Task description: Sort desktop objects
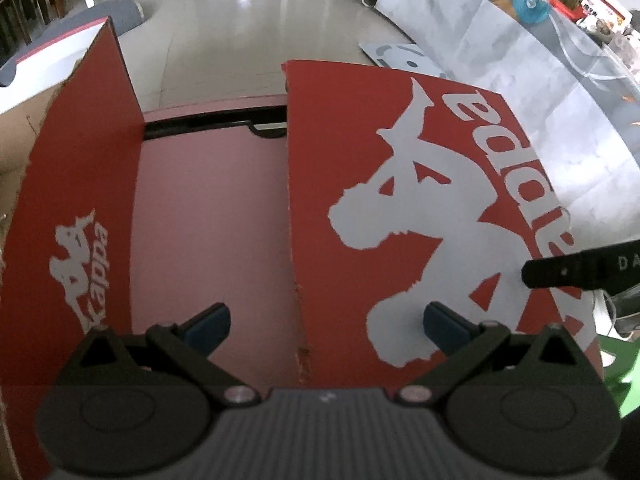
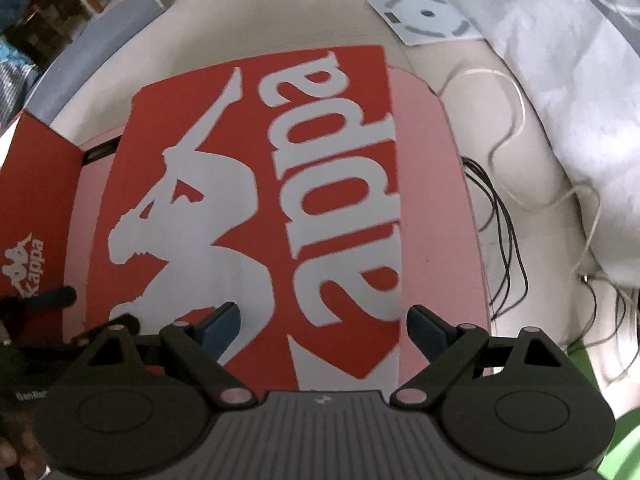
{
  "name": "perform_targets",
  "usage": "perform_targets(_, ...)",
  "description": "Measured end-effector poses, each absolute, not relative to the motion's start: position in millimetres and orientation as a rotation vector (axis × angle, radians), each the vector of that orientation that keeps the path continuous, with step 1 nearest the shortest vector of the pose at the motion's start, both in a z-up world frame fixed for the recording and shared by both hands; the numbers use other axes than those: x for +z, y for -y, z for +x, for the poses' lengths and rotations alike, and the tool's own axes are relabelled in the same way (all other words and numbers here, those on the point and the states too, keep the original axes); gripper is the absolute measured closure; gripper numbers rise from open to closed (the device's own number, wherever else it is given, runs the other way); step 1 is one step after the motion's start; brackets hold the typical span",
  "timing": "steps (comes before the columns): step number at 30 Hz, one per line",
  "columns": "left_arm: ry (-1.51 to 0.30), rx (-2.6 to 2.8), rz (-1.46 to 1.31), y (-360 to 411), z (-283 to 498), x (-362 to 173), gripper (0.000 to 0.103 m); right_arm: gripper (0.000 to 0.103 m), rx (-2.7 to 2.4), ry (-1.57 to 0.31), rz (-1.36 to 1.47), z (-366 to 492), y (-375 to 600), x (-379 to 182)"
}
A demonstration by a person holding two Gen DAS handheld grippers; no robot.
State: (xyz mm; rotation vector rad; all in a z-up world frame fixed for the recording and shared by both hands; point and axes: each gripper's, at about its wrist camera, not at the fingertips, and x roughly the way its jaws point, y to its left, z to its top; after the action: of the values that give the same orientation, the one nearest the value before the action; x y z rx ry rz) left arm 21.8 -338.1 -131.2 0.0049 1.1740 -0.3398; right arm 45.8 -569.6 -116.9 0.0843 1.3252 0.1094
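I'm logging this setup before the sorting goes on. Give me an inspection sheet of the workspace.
Surface: pink table top, bare in the middle.
Job's things: red box lid lying flat, big white logo up; red box beside it, flap raised.
Clutter: nothing seen.
Grippers: left gripper open, empty; right gripper open, empty, over the lid.
Cables: black and white cables on the floor.
Surroundings: tiled floor, white scale, grey draped cloth.

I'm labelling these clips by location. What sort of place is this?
Probably a home or shop floor, not a desk: a red shoe box sits on a pink surface over glossy floor tiles, with a bathroom scale and loose cables nearby.
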Motion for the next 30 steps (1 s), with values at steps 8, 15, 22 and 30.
perform_targets(8,-1.17,-0.354,0.025,345.2,17.5,-131.9,0.0,0.009,0.143,-1.361,0.121,48.0,570.4,-123.1)
perform_targets(15,-1.165,-0.4,0.007,353.4,19.1,-137.1,0.0,0.0,0.163,-1.377,0.121,53.3,568.5,-129.8)
perform_targets(22,-1.131,-0.445,0.059,374.7,4.6,-134.4,0.0,0.0,0.178,-1.361,0.127,49.7,567.2,-130.4)
perform_targets(30,-1.122,-0.425,0.048,375.1,1.4,-128.0,0.003,0.011,0.179,-1.325,0.147,45.9,572.0,-122.8)
